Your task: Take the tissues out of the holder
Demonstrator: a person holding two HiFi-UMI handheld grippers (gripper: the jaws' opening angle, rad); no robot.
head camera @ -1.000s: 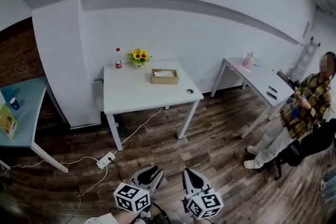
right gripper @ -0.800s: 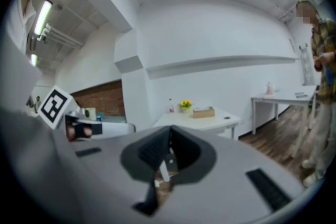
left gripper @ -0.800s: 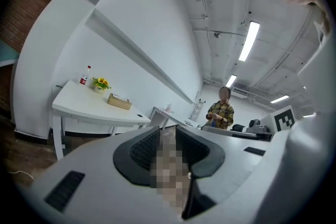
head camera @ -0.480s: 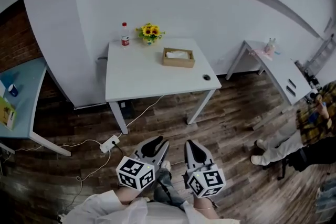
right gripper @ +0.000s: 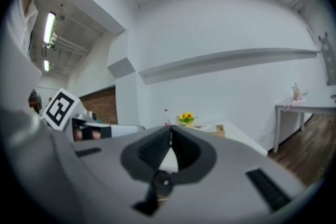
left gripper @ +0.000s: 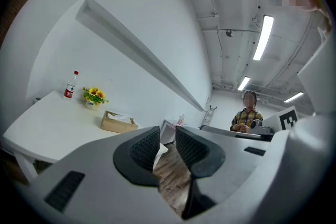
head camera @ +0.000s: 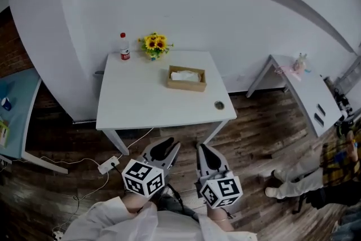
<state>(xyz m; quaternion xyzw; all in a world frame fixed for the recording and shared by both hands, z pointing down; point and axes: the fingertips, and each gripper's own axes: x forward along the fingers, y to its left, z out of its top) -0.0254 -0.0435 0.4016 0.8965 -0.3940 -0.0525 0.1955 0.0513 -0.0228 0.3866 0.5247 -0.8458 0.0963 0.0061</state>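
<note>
Left tool (left gripper: 167, 134) empty — tissues (head camera: 185, 75) in holder (head camera: 186, 86)

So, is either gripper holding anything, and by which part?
Nothing is held. The left gripper has fingers slightly apart, only floor between; the right gripper has fingers meeting at the tips, empty. The tissues sit in the holder on the table.

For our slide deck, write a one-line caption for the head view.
The left gripper and right gripper held above wooden floor, facing a white table with tissue holder, sunflowers and bottle.
</note>
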